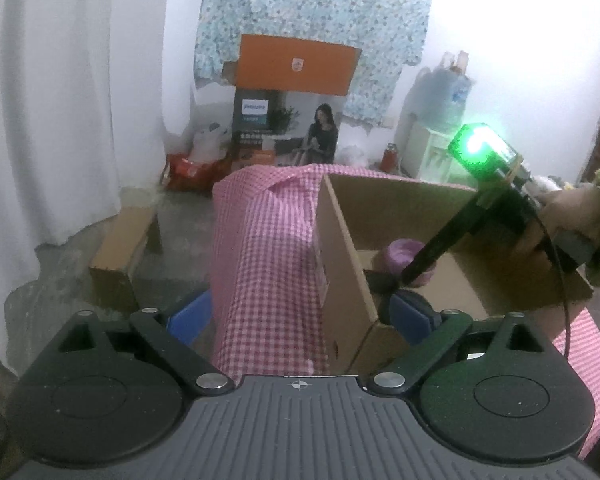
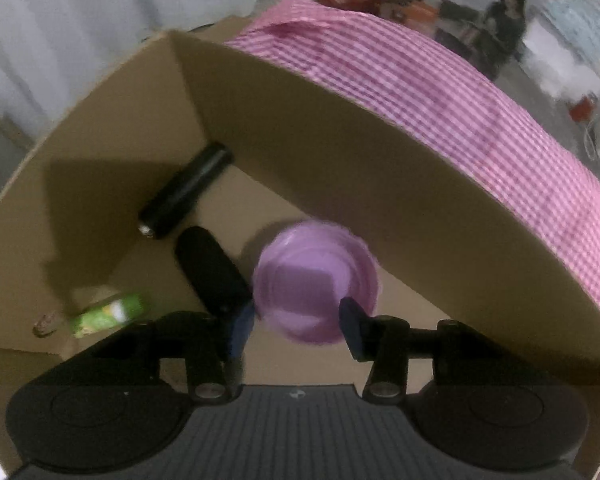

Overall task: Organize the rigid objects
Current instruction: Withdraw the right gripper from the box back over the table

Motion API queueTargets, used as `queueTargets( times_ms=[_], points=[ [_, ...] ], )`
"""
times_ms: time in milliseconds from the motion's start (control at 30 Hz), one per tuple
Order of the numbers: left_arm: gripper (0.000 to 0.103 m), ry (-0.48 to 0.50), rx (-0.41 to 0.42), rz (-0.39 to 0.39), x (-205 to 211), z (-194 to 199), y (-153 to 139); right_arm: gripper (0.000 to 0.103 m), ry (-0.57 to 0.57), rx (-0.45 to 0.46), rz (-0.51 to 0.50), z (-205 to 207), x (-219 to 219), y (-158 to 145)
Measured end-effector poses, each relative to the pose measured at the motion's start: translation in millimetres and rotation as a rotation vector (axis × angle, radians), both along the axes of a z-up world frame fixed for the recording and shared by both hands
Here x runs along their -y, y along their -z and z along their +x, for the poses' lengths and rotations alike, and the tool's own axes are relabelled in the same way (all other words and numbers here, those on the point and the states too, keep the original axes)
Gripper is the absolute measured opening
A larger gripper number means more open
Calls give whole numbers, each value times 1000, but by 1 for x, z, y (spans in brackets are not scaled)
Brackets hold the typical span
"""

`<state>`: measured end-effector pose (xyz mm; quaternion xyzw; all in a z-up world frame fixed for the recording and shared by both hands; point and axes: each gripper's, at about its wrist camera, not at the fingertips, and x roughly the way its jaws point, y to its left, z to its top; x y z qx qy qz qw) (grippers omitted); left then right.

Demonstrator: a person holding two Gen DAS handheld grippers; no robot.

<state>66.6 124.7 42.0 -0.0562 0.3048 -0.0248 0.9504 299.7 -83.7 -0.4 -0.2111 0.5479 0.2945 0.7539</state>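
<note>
An open cardboard box [image 1: 340, 248] stands on a table covered in pink checked cloth [image 1: 260, 248]. Inside it lies a purple bowl [image 2: 316, 280], also visible from the left wrist as the purple bowl [image 1: 404, 252]. My right gripper [image 2: 296, 330] points down into the box, its jaws partly apart over the bowl, pads not pressing on it. A hand [image 1: 564, 216] carries it. On the box floor are a black cylinder [image 2: 186, 196], a second black oblong thing [image 2: 212, 272] and a green packet [image 2: 108, 314]. My left gripper [image 1: 300, 316] hangs wide open and empty outside the box's near corner.
The box wall [image 2: 340, 160] rises close behind the bowl. A small cardboard carton [image 1: 120, 256] sits on the floor at left, near a white curtain [image 1: 60, 100]. Stacked printed boxes [image 1: 288, 128] and a water dispenser [image 1: 440, 136] stand at the back wall.
</note>
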Motion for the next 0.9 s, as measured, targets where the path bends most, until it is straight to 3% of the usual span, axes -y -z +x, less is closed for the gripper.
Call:
queueTargets(
  times_ms=[300, 467, 633, 767, 900],
  points=[
    [96, -14, -2, -18, -4, -5, 6, 49, 54, -55, 118, 7, 12, -8],
    [99, -21, 13, -55, -5, -15, 2, 50, 80, -43, 248, -8, 30, -43],
    [101, -23, 40, -69, 0, -32, -4, 53, 101, 24, 436, -57, 71, -96],
    [102, -37, 77, -93, 9, -50, -7, 76, 130, 120, 569, -115, 122, -129],
    [103, -47, 74, -203, 15, -64, -6, 96, 177, 206, 612, -177, 162, -136]
  ],
)
